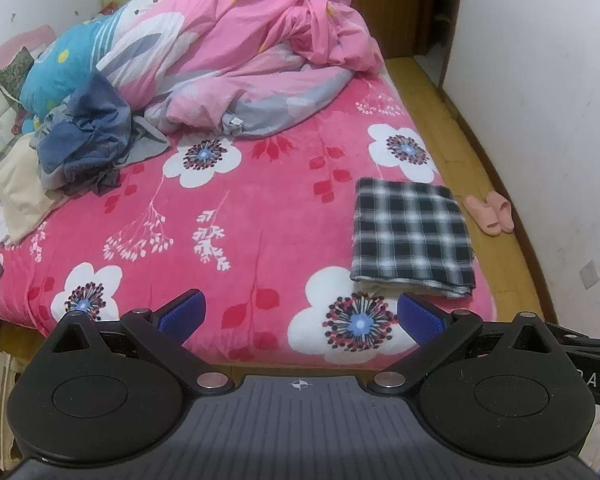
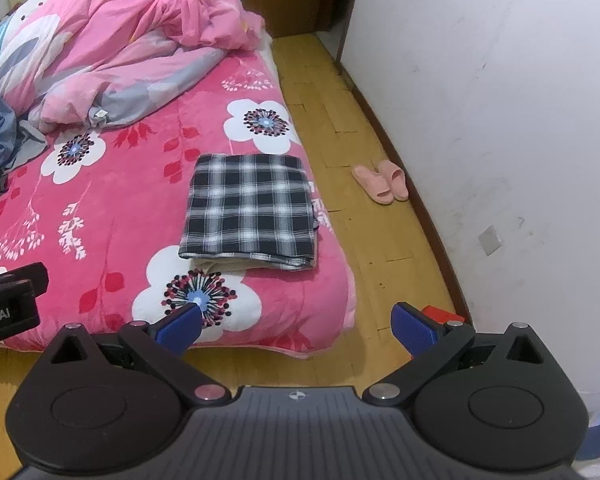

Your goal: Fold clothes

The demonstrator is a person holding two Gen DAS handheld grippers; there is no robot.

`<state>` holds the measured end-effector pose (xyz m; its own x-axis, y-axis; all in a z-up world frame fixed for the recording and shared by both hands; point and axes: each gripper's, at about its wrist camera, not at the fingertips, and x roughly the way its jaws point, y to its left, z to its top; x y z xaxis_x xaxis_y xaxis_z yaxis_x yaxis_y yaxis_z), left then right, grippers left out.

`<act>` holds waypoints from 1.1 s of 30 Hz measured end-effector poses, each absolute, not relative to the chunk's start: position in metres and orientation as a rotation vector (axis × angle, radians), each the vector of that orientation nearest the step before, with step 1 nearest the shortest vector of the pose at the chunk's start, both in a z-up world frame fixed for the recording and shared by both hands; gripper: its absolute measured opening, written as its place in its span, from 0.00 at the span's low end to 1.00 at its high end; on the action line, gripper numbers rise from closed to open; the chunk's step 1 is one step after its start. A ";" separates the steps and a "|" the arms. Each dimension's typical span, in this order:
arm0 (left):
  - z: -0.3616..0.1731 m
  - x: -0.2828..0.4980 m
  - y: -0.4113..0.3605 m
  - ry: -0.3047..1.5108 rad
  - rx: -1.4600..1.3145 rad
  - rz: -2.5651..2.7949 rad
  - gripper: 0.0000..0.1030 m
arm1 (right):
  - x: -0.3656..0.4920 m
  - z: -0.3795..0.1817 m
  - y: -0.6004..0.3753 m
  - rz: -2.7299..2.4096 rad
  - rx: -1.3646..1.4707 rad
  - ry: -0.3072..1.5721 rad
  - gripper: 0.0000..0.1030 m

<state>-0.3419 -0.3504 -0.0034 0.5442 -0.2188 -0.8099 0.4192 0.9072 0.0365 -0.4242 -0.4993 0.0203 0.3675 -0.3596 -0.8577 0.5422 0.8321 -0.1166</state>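
- While both claws, left claw (image 1: 301, 316) and right claw (image 2: 296, 324), gaped empty, the checked woven shirt (image 2: 252, 210) lay folded square.
- Plush floral bedspread (image 1: 228, 216) lay beneath it.

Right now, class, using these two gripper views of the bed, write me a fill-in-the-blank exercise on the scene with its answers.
1. The plaid garment on the bed is already ____.
2. The left gripper and the right gripper both have their jaws ____.
3. The pink slippers lie on the wooden ____.
4. The pile of unfolded clothes is mostly ____ in colour.

Answers: folded; open; floor; blue
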 end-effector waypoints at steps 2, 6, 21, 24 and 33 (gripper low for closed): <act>-0.004 -0.342 -0.351 0.922 0.239 -0.382 1.00 | -0.423 0.020 -0.499 -0.579 0.198 1.046 1.00; -0.004 -0.341 -0.351 0.924 0.240 -0.380 1.00 | -0.420 0.018 -0.501 -0.571 0.200 1.051 1.00; -0.007 -0.338 -0.352 0.935 0.237 -0.374 1.00 | -0.416 0.016 -0.499 -0.562 0.204 1.060 1.00; -0.008 -0.339 -0.352 0.938 0.237 -0.376 1.00 | -0.416 0.016 -0.498 -0.563 0.207 1.060 1.00; -0.011 -0.343 -0.361 0.951 0.256 -0.397 1.00 | -0.423 0.013 -0.505 -0.584 0.231 1.062 1.00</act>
<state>-0.3425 -0.3609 -0.0113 0.5169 -0.2159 -0.8284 0.4376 0.8983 0.0390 -0.4226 -0.5046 0.0134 0.3542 -0.3390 -0.8716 0.5549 0.8264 -0.0959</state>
